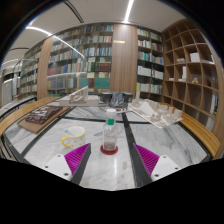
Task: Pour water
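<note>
A clear plastic water bottle (pixel 109 136) with a green cap stands upright on a red coaster (pixel 109 151) on the marble table (pixel 170 140). A pale yellow cup (pixel 76 132) sits to the bottle's left, slightly farther back. My gripper (pixel 112 160) is open, its two magenta pads (pixel 78 156) spread wide on either side. The bottle stands just ahead of the fingertips, centred between them, with a clear gap at each side. Nothing is held.
A dark tray (pixel 42 117) lies at the table's left. White architectural models (pixel 150 108) stand at the far side of the table. Bookshelves (pixel 90 60) and open wooden shelving (pixel 195 70) line the room behind.
</note>
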The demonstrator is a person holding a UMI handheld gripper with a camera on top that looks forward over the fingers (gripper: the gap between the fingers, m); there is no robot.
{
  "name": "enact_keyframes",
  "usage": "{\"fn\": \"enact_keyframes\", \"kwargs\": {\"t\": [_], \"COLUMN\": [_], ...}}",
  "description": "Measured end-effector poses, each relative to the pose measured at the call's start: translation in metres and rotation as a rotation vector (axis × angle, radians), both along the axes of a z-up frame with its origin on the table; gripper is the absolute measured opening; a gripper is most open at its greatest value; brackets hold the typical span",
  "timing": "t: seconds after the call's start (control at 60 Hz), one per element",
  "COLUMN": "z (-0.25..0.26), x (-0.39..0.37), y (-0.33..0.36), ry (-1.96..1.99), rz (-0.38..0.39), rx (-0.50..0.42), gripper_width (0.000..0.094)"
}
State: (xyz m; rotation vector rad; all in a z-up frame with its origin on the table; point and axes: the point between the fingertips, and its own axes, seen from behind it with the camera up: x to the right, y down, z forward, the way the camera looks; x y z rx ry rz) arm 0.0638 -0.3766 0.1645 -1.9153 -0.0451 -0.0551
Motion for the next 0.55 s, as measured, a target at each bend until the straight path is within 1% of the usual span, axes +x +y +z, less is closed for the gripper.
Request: {"fn": "enact_keyframes", "kwargs": {"t": [0.1, 0.25, 0.417, 0.55], "z": [0.006, 0.013, 0.021, 0.026], "x": [-0.003, -0.004, 0.002, -0.001], "y": [-0.038, -0.075, -0.097, -0.105], "ry": [0.024, 0.015, 0.014, 0.033], "rz": [-0.008, -0.021, -0.031, -0.015], "rx": [-0.012, -0.012, 0.001, 0.016], "gripper_width": [0.0850, 0.0850, 0.0851, 0.0857]}}
